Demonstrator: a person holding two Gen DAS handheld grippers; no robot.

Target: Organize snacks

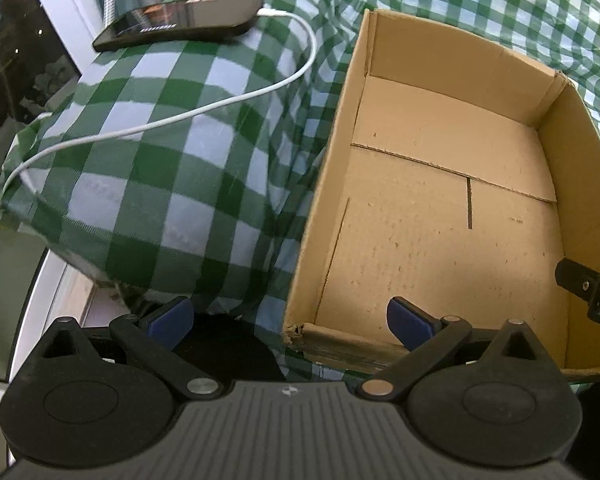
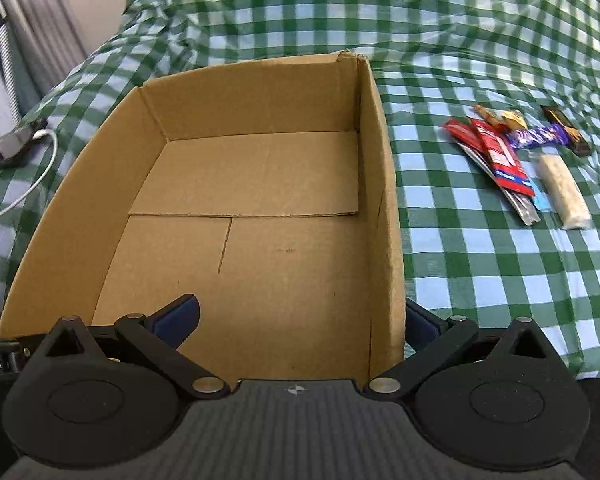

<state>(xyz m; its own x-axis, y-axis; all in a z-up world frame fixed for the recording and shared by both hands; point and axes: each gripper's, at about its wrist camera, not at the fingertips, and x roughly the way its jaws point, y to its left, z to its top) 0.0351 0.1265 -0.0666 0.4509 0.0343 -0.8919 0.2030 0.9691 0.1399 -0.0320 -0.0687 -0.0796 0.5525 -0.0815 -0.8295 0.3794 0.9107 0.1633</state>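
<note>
Cardboard box (image 2: 236,184) sitting empty beside snack pile (image 2: 516,160). Left claw (image 1: 290,318), right claw (image 2: 296,326) gaping, straddling near corners, likely steadying for loading.

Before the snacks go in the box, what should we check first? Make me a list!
1. Cardboard box empty, with room inside: ok.
2. Left tool open, straddling the box's near left corner: ok.
3. Right tool open, straddling the box's right wall: ok.
4. Snacks lying in reach on the checked cloth, right of the box: ok, none picked up yet.
5. Phone and its white cable lying clear of the box: ok.
6. Box sitting steady on the soft cloth: cannot tell.
</note>
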